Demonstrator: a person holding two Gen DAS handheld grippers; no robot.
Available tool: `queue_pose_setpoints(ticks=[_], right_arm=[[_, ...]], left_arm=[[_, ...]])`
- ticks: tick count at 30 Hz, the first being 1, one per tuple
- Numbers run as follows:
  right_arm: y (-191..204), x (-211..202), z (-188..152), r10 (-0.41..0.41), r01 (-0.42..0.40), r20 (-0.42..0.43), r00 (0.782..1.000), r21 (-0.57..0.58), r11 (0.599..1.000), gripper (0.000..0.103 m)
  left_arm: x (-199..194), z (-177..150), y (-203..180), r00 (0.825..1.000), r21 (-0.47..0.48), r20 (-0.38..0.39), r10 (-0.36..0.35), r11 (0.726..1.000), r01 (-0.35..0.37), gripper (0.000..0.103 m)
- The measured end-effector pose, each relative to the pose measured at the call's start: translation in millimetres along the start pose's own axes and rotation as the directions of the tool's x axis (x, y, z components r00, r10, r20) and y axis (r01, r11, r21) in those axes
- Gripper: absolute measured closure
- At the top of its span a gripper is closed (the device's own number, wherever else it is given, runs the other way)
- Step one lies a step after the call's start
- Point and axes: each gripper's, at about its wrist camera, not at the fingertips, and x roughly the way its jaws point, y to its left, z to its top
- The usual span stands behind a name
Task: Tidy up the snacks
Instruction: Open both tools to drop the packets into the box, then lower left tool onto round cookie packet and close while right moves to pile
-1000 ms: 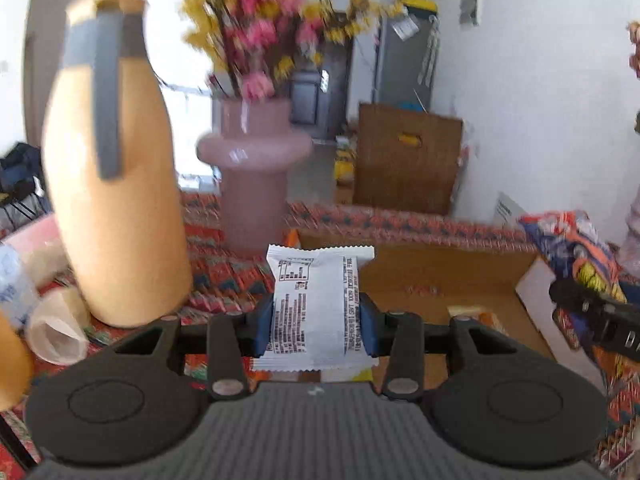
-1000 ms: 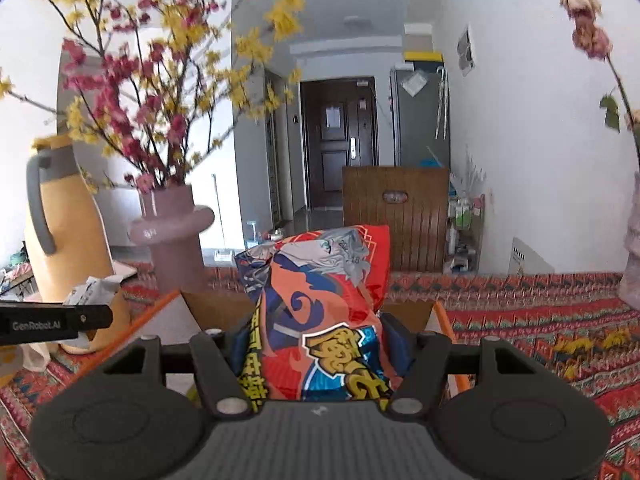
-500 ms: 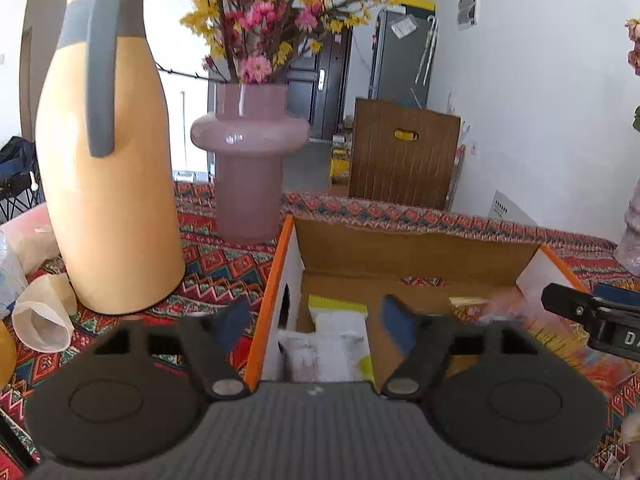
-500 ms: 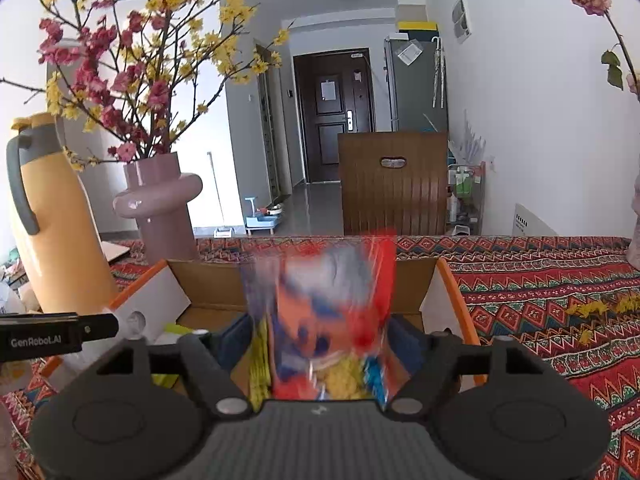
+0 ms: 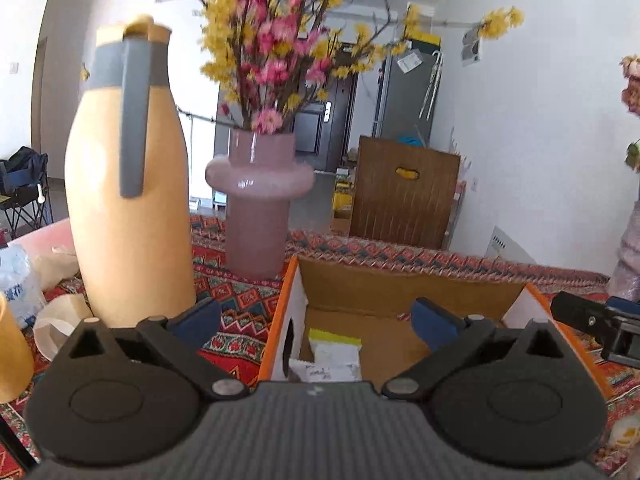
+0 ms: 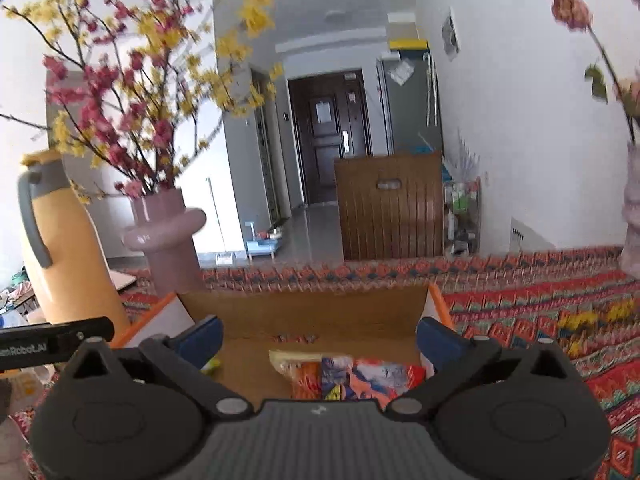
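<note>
An open cardboard box (image 5: 400, 292) with orange-edged flaps sits on the patterned tablecloth; it also shows in the right wrist view (image 6: 304, 308). My left gripper (image 5: 316, 316) is open and empty above the box's left side. A white snack packet (image 5: 326, 370) lies in the box below it, beside a yellow-green packet (image 5: 334, 340). My right gripper (image 6: 318, 334) is open and empty above the box. A red and blue snack bag (image 6: 360, 378) lies in the box below it.
A tall yellow jug (image 5: 128, 216) and a pink vase (image 5: 258, 208) with flowers stand left of the box. A paper cup (image 5: 60, 324) lies by the jug. The right gripper's tip (image 5: 596, 320) shows at the right edge. Patterned cloth (image 6: 540, 320) extends to the right.
Both grippers opened and let go of their snacks, which dropped into the box. Both grippers have since risen a little above the box.
</note>
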Motion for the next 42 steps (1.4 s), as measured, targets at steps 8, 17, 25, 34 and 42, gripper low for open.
queue_pose_setpoints(ticks=[8,17,25,34,42], right_arm=[[15.0,-52.5,10.8,0.014,-0.012,0.067,0.998,-0.032,0.999,0.0],[17.4,-116.2,-5.3,0.015,-0.012,0.076,0.997,-0.035,0.999,0.0],[18.3,-164.0,-33.0,0.027,-0.025,0.059,0.998,-0.025,0.999,0.0],[15.1,-204.1,-78.6,0.024,-0.024,-0.003,1.0,-0.006,1.0,0.0],[12.1,-223.7,-123.7,0.019,-0.018,-0.084,0.996,0.019,1.0,0.0]], left_arm=[[-50.1,2.9,-7.4,0.999,0.032,0.021,-0.029,0.999,0.028,0.0],[-108.5,-14.3,-1.3,0.999,0.04,0.01,-0.036,0.999,0.036,0.0],[-146.5,-41.6,10.6,0.999,0.039,-0.051,-0.018,0.999,0.02,0.0],[-180.3,-84.4,5.2,0.99,0.104,-0.138,-0.03,0.994,0.045,0.0],[-191.6,-132.8,-7.6,0.961,0.165,-0.277,0.012,0.986,0.035,0.0]])
